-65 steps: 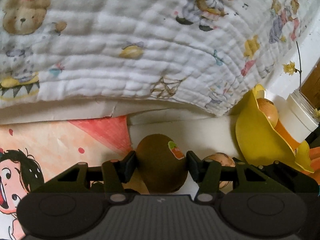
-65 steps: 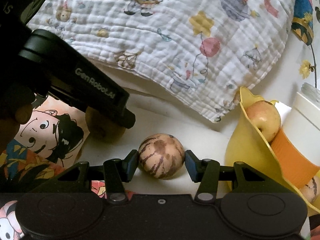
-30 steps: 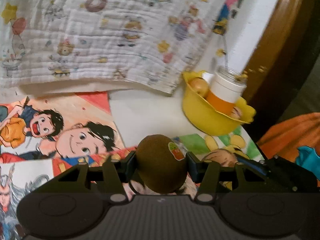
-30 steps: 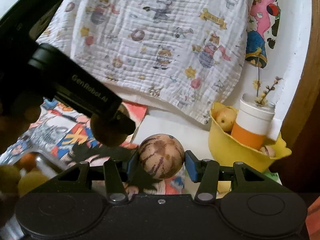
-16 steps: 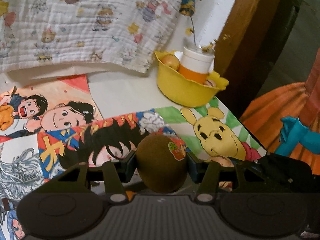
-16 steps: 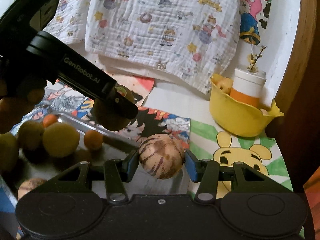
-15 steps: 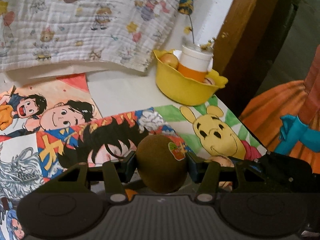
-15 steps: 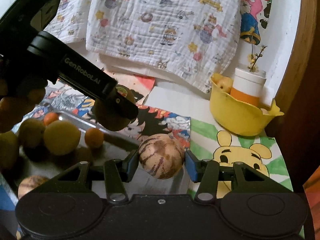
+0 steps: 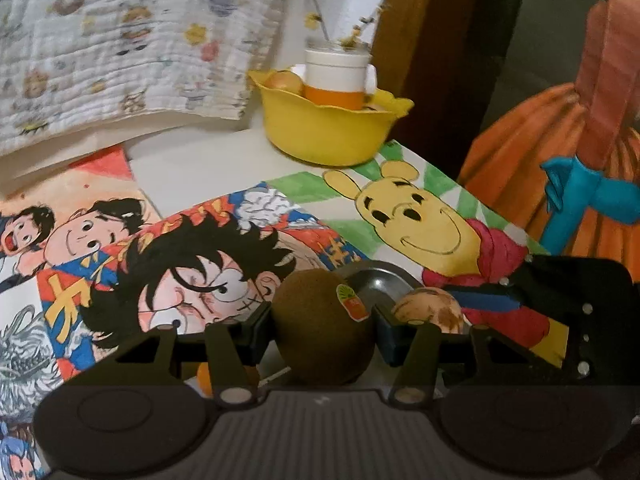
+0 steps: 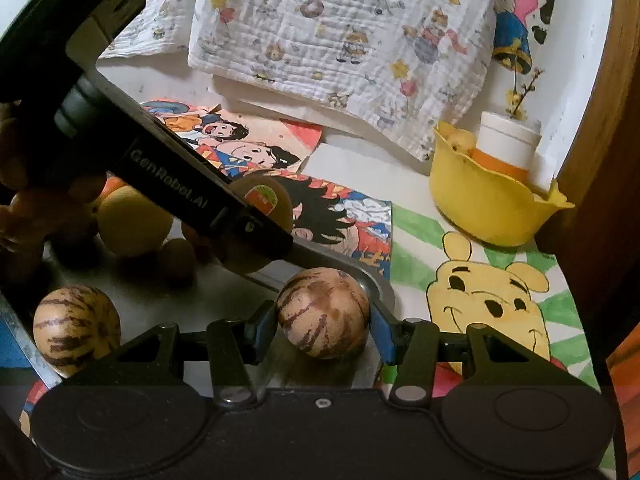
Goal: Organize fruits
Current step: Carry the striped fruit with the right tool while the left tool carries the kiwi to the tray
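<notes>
Kiwi (image 9: 320,336), fuzzy, brown and stickered, sits clamped in my left gripper (image 9: 323,330) above the steel tray (image 10: 344,262). My right gripper (image 10: 323,326) pinches a smooth, brown-striped pepino melon (image 10: 322,312) over the tray's corner. The left tool blocks several fruits (image 10: 130,220) behind it.

A white table (image 10: 360,168) carries everything — cartoon drawings (image 10: 344,216) spread across it, with a Winnie-the-Pooh sheet (image 10: 488,300) at 4 o'clock. A yellow bowl (image 10: 488,208) stands at 2 o'clock, a printed muslin cloth (image 10: 340,32) lies at 12. At 8 o'clock a metal tray (image 10: 224,292) rests on the drawings — its corner touching the Pooh sheet
</notes>
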